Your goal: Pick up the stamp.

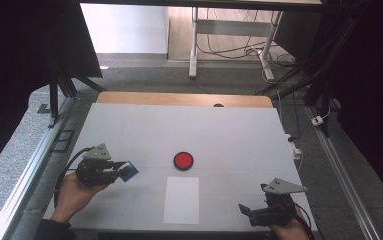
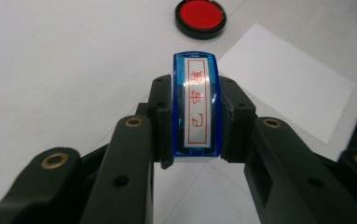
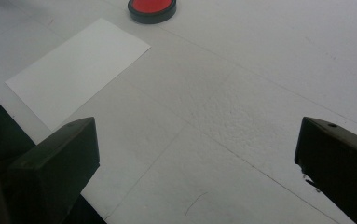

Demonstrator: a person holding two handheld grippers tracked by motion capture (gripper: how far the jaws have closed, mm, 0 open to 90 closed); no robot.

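My left gripper (image 1: 124,170) is shut on a blue stamp (image 1: 128,171) at the left of the table, a little above it. In the left gripper view the blue stamp (image 2: 196,105) sits upright between the jaws, its white label carrying red characters. A round red ink pad (image 1: 183,160) in a black case lies at the table's middle, right of the stamp. A white sheet of paper (image 1: 181,199) lies just in front of the pad. My right gripper (image 1: 245,211) rests at the front right, open, nothing between its jaws. The red ink pad (image 3: 152,8) and paper (image 3: 78,70) lie ahead of it.
The white table (image 1: 229,135) has a wooden strip (image 1: 184,99) along its far edge. Metal rails run along both sides. A desk frame with cables (image 1: 229,47) stands on the floor beyond. A person's hands hold both grippers near the front edge.
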